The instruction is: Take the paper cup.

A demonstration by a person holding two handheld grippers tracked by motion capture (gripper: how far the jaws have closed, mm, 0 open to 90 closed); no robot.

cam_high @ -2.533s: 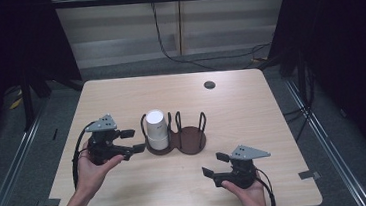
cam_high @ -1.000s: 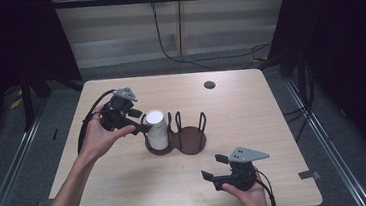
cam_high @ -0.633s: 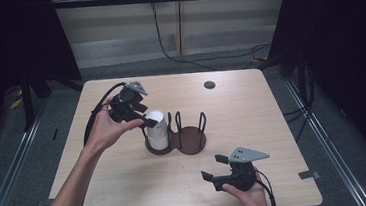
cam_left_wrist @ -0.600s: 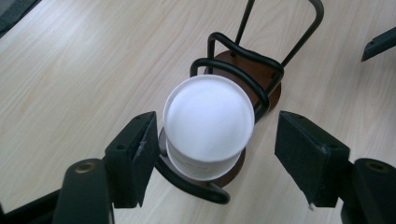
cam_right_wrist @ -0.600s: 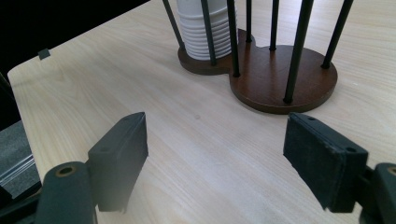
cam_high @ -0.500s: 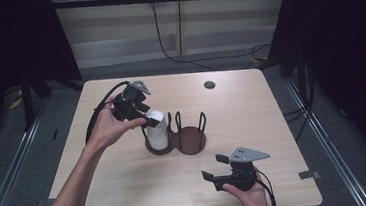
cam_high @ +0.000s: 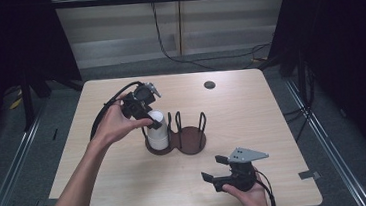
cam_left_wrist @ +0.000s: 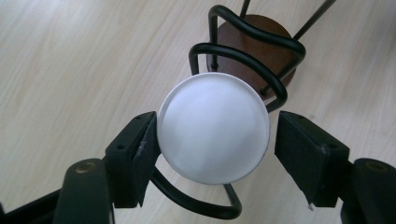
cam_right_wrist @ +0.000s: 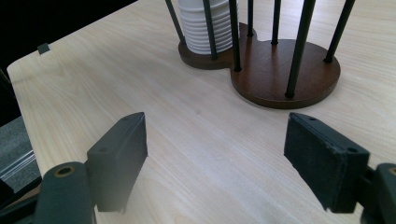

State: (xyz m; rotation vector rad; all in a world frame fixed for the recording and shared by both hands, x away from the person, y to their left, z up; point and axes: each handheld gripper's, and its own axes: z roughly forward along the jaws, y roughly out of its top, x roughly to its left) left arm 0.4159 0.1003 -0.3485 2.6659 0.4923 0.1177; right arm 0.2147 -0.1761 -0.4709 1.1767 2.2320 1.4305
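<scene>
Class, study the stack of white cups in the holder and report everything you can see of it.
The stack of white cups stands upright in the left bay of a two-bay holder with a dark wooden base and black wire uprights. The cups look like paper or plastic, nested upside down, their ribbed rims layered near the base. The top is a flat white disc. The left gripper straddles the top cup; one pad appears to touch, the other stands clear.

Cup stack [cam_high: 157,131] in holder's [cam_high: 190,141] left ring, left claw [cam_high: 144,109] above; right claw [cam_high: 216,169] near front edge.
</scene>
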